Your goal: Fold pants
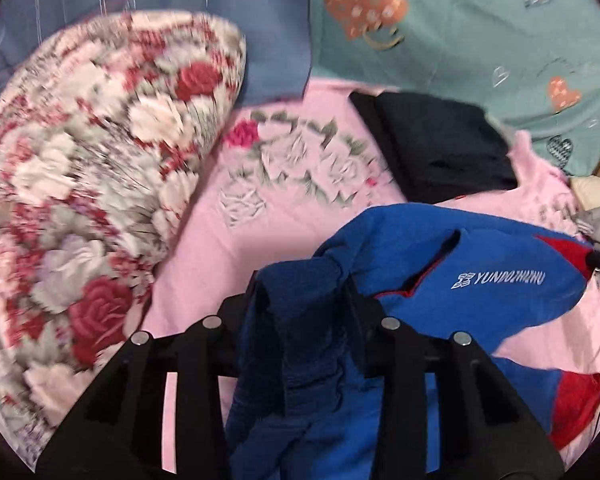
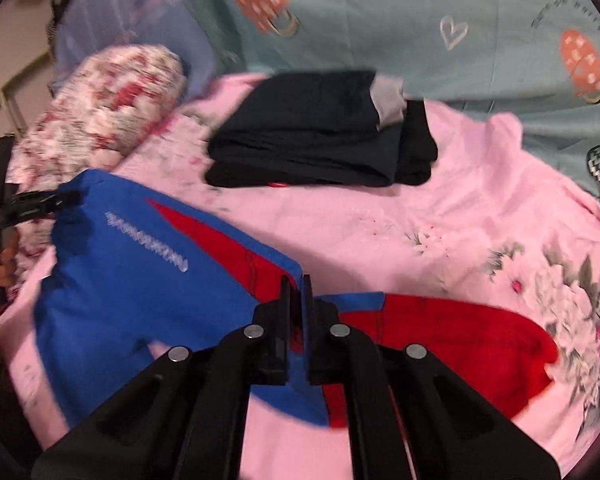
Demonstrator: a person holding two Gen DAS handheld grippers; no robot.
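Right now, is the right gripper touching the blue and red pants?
Touching. The right wrist view shows the right gripper shut on the blue and red pants, cloth pinched between its fingers.

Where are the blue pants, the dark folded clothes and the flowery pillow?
blue pants [image 2: 140, 280], right wrist view, blue panel below the white lettering
dark folded clothes [image 2: 312, 136], right wrist view, top of the stack
flowery pillow [image 1: 100, 168], left wrist view, its middle

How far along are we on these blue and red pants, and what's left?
Done: a dark folded pile already sits at the back of the pink sheet. In hand: both grippers are shut on the blue and red pants, the left gripper on a bunched blue part, the right gripper on an edge where blue meets red. Left: the pants look rumpled and only partly doubled over, so the fold needs finishing and flattening.
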